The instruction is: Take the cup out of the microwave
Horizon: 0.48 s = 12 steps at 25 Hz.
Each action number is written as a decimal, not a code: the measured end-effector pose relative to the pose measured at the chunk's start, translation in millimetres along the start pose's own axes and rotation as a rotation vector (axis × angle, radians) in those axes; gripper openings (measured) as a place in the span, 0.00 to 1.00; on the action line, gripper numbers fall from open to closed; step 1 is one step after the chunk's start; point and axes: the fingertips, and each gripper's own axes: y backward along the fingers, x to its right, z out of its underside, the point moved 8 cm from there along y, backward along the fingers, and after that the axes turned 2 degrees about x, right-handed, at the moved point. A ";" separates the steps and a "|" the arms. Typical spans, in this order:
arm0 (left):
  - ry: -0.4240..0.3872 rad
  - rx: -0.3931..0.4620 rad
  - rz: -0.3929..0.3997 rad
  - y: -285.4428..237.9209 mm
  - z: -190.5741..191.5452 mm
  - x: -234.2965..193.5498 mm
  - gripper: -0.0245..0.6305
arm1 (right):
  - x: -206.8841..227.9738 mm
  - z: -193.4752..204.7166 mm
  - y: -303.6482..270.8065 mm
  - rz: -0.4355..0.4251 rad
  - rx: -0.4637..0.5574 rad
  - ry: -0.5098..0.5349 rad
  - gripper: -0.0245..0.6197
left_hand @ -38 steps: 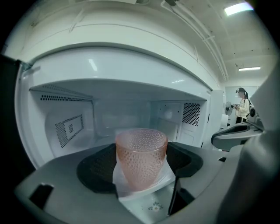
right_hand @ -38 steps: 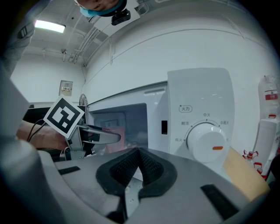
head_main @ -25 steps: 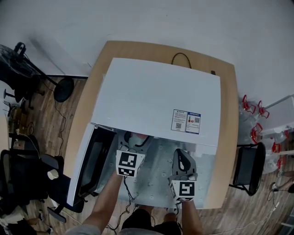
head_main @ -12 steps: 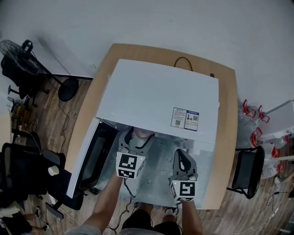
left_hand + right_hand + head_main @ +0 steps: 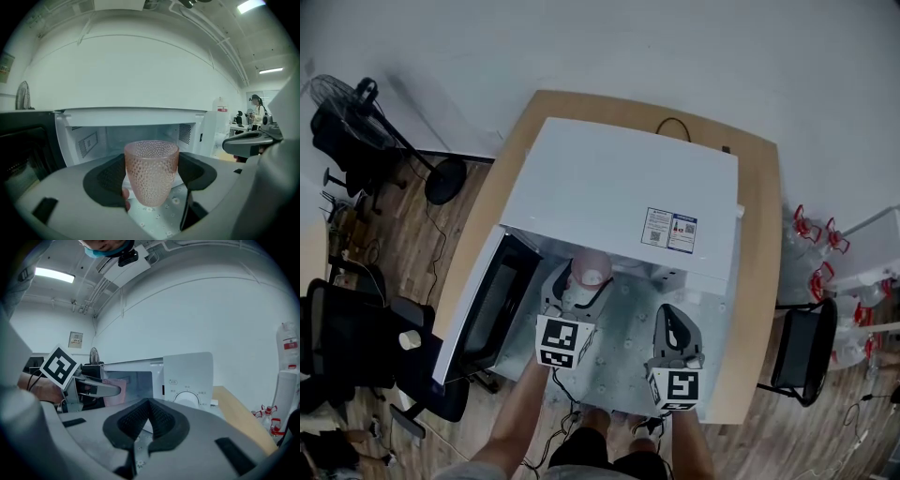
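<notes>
Gripping the pink cup [image 5: 151, 169], left tongs [image 5: 582, 282] face the microwave [image 5: 614, 187].

Pink, dimpled cup [image 5: 151, 171]; white microwave [image 5: 619, 183], black door [image 5: 492, 300]; pale wood worktop [image 5: 757, 272]; grey speckled mat [image 5: 619, 352].

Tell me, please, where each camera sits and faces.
Head view: on the head, looking down on microwave, forearms, left hand-held gripper, right hand-held gripper.
Left gripper view: rides that gripper, faces the open microwave; jaws grip the pink cup.
Right gripper view: rides that gripper, faces the control panel; jaws shut.
Shared: the pink cup.
</notes>
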 end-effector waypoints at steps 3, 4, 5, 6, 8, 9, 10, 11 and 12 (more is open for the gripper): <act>0.000 -0.002 -0.005 7.0 1.7 8.2 0.59 | 2.9 -0.6 9.0 -0.005 0.007 0.003 0.06; 0.000 -0.001 -0.005 9.3 2.4 11.5 0.59 | 4.2 -0.2 12.5 -0.005 0.007 0.003 0.06; 0.000 -0.001 -0.005 11.5 3.1 15.0 0.59 | 5.6 0.6 16.2 -0.002 0.007 0.000 0.06; -0.001 -0.001 -0.004 13.7 3.7 18.5 0.59 | 7.2 1.5 19.9 0.003 0.006 -0.004 0.06; -0.004 -0.003 -0.003 18.1 4.1 25.6 0.59 | 10.0 2.3 26.8 0.008 0.008 -0.007 0.06; -0.005 -0.002 -0.001 20.1 4.0 29.3 0.59 | 11.3 2.1 30.1 0.009 0.012 -0.007 0.07; -0.007 0.000 0.001 22.0 4.0 33.3 0.59 | 12.8 2.1 33.6 0.011 0.016 -0.007 0.06; -0.008 0.002 0.003 24.0 4.1 37.5 0.59 | 14.4 2.6 37.2 0.014 0.017 -0.008 0.06; -0.010 0.003 0.006 26.1 4.2 41.8 0.59 | 15.8 3.2 41.1 0.017 0.017 -0.011 0.06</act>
